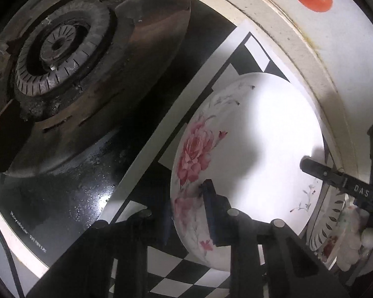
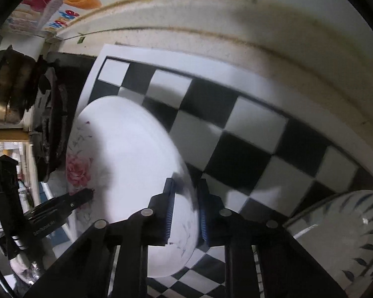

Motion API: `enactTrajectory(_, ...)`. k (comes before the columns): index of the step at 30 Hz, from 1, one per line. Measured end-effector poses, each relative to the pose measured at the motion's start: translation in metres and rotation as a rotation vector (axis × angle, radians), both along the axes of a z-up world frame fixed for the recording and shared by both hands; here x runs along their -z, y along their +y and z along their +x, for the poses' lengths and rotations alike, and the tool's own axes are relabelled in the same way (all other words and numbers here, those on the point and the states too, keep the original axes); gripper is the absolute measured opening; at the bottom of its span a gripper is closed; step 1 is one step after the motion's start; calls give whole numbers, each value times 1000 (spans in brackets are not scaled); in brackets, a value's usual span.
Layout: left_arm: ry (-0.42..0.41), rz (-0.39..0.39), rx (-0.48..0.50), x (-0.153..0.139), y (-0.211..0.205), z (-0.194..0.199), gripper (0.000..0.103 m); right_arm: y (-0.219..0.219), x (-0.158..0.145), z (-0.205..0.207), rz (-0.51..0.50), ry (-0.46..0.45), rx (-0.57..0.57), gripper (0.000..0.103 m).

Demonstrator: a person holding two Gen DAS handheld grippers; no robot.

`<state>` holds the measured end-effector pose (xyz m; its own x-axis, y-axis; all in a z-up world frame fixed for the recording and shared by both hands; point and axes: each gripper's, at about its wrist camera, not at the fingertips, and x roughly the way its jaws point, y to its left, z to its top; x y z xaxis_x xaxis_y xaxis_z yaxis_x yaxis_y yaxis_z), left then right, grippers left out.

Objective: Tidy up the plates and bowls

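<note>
The work looks to be in its early or middle part: the rose plate lies on the checkered mat, and both grippers have taken it by opposite edges, so the plate seems about to be carried off but is not yet put anywhere. The left gripper has its jaws drawn in on the rim nearest the gas burner, one blue pad lying on the painted rose side; the right gripper is pinched on the rim farthest from the burner, a blue pad on each face of the edge. Beyond that far rim, at the mat's edge, sits a bowl with a dark leaf pattern, still to be sorted (its inside is glary, and nothing can be made out in it). The plate itself carries nothing.
</note>
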<state>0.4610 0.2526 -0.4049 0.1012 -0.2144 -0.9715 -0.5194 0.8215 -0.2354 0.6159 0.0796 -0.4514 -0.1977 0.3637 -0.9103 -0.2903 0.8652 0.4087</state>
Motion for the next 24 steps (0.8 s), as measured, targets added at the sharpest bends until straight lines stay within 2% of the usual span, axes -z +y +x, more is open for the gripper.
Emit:
enactTrajectory(4, -17, 27, 13, -4, -4, 6, 20, 3, -3, -4, 4, -29, -27, 18)
enactTrajectory(13, -55, 52, 18, -25, -5, 7, 20, -2, -17, -17, 31, -59, -4, 14)
enactTrajectory(20, -90, 69, 55, -47, -8, -10, 20, -15, -34, -36, 64, -80, 11, 13)
enactTrajectory(24, -114, 70, 89, -64, -22, -21, 20, -29, -54, -53, 85, -109, 30, 13)
